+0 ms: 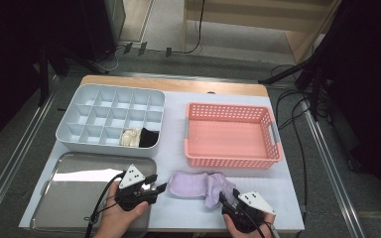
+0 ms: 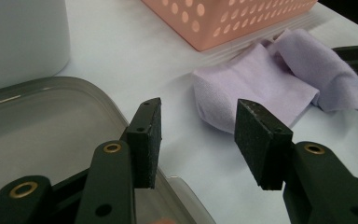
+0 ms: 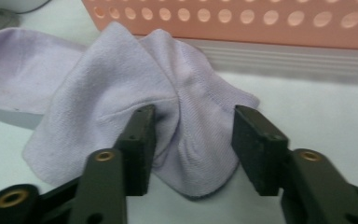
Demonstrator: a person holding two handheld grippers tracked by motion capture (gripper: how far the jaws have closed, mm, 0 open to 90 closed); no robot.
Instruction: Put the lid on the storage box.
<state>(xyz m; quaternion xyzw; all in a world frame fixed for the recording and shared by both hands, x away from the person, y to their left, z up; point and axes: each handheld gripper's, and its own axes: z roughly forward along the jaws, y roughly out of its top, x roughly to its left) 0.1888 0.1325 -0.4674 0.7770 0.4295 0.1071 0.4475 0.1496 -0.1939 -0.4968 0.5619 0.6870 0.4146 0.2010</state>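
Sock (image 3: pixel 135 88) lilac, far end cut off; R gripper (image 3: pixel 193 135) jaws astride toe

Table (image 1: pixel 174 203): organizer (image 1: pixel 74 130); basket (image 1: pixel 230 162); tray (image 1: pixel 69 208); sock (image 1: pixel 198 184)

You're working in a lab-style recording space: black stands (image 1: pixel 317 74) and loose cables (image 1: pixel 292 114) ring the white table (image 1: pixel 173 144), with grey carpet at upper centre.
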